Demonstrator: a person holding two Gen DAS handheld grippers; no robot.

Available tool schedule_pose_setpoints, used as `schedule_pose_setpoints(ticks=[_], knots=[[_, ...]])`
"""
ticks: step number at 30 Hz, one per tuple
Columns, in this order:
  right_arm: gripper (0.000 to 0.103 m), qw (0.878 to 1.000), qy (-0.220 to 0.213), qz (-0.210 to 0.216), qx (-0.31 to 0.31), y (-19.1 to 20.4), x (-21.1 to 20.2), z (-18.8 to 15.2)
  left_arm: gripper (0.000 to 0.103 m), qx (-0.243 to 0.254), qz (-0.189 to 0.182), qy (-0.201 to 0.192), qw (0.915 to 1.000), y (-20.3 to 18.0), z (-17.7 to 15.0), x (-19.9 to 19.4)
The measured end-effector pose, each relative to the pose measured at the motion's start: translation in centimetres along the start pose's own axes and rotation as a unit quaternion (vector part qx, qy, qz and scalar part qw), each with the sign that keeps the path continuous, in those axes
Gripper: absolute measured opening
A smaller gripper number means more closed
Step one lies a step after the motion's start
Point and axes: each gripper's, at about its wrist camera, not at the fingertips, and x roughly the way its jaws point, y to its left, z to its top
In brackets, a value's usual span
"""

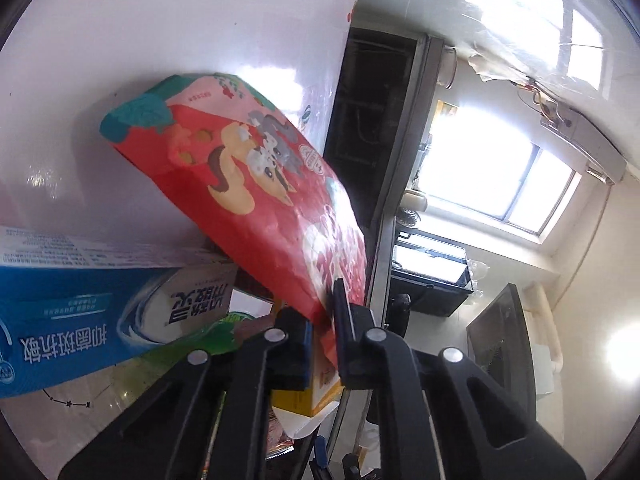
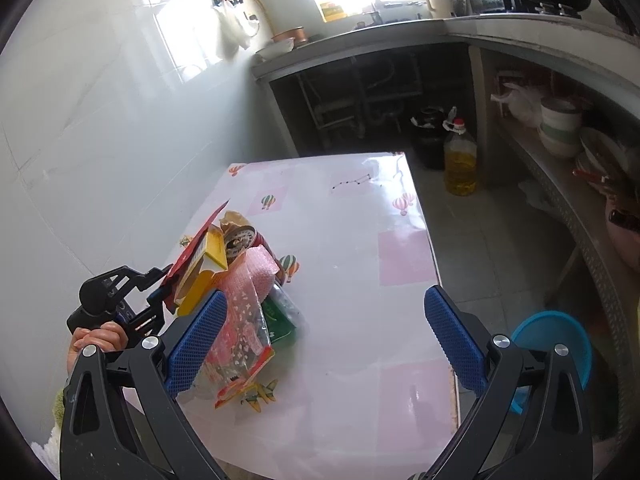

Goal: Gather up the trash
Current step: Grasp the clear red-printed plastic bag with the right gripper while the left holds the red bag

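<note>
A heap of trash lies at the left of the pink-patterned table (image 2: pixel 360 232): a red snack bag (image 2: pixel 196 244), a yellow box (image 2: pixel 210 258), pink bubble wrap (image 2: pixel 256 272), a tin can (image 2: pixel 240 240) and a green packet (image 2: pixel 280 320). My left gripper (image 2: pixel 162 286), held by a hand (image 2: pixel 96 340), is shut on the edge of the red snack bag (image 1: pixel 256 184). In the left wrist view the left gripper (image 1: pixel 324 314) pinches the bag's lower corner. A blue toothpaste box (image 1: pixel 72 312) lies beside it. My right gripper (image 2: pixel 325 300) hovers open over the table with nothing between its pads.
A white tiled wall runs along the table's left side. Beyond the table's far edge are a kitchen counter (image 2: pixel 400 28) with dark shelves below and an oil bottle (image 2: pixel 460 160) on the floor. A blue basin (image 2: pixel 556 344) stands on the floor to the right.
</note>
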Motion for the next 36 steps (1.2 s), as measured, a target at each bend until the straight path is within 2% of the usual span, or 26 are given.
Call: schedule_pose_setpoints(ticks=[3,9,13,15,19,22,27,30,36], knots=[[0.094,1.000,0.003,0.003,-0.006,0.3,0.3,0.4,0.000,0.019,-0.018,-0.008,0.9996,-0.8,-0.1,-0.5],[0.093,0.999,0.001,0.022,-0.038,2.5,1.0,1.4,0.000,0.074,-0.039,-0.026,0.9962,-3.1,-0.3,-2.0],[0.092,0.997,0.009,0.046,-0.064,4.7,1.9,1.9,0.000,0.122,-0.039,-0.043,0.9908,-5.2,-0.5,-3.4],[0.091,0.995,0.017,0.062,-0.077,5.9,2.5,2.0,0.000,0.159,-0.033,-0.053,0.9854,-6.7,-0.8,-4.1],[0.089,0.990,0.027,0.082,-0.109,8.4,3.6,2.2,0.000,0.235,-0.014,-0.076,0.9689,-9.2,-1.8,-5.6],[0.087,0.989,0.033,0.088,-0.115,8.6,4.0,1.8,0.000,0.263,0.004,-0.083,0.9612,-9.6,-2.5,-6.2],[0.087,0.987,0.061,0.103,-0.111,7.2,4.4,-0.1,0.000,0.282,0.025,-0.073,0.9564,-9.2,-3.3,-6.0],[0.087,0.981,0.099,0.119,-0.117,6.4,4.9,-2.0,0.000,0.288,0.033,-0.065,0.9550,-8.9,-3.7,-5.8],[0.087,0.967,0.147,0.094,-0.186,7.0,4.7,-7.6,0.000,0.307,0.052,-0.053,0.9488,-7.9,-4.8,-6.0]])
